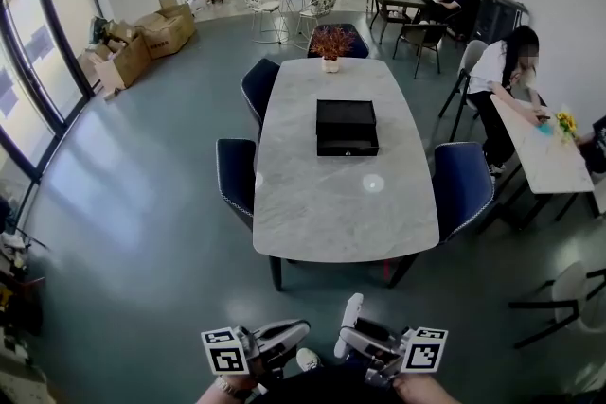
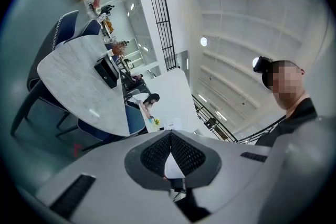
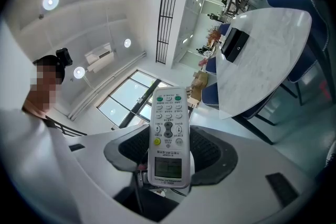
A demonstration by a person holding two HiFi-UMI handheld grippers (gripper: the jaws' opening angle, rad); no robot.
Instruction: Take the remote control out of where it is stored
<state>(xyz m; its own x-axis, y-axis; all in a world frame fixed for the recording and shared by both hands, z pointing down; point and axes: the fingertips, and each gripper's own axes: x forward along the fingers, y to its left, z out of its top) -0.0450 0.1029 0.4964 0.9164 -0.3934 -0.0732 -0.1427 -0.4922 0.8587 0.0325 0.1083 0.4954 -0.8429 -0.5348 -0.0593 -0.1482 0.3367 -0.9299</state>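
Observation:
A white remote control (image 3: pixel 168 134) with a small screen and many buttons stands upright between the pads of my right gripper (image 3: pixel 169 157), which is shut on it. In the head view the remote (image 1: pixel 351 309) sticks up from the right gripper (image 1: pixel 365 338) at the bottom edge, close to the person's body. My left gripper (image 2: pixel 170 157) is shut with nothing in it; it shows low in the head view (image 1: pixel 282 337). A black drawer box (image 1: pixel 347 127) sits closed on the marble table (image 1: pixel 341 203), well ahead of both grippers.
Blue chairs (image 1: pixel 462 184) stand around the table, and a potted plant (image 1: pixel 330 43) is at its far end. Seated people (image 1: pixel 502 71) and a white desk (image 1: pixel 540 147) are on the right. Cardboard boxes (image 1: pixel 142 43) lie at the far left by the windows.

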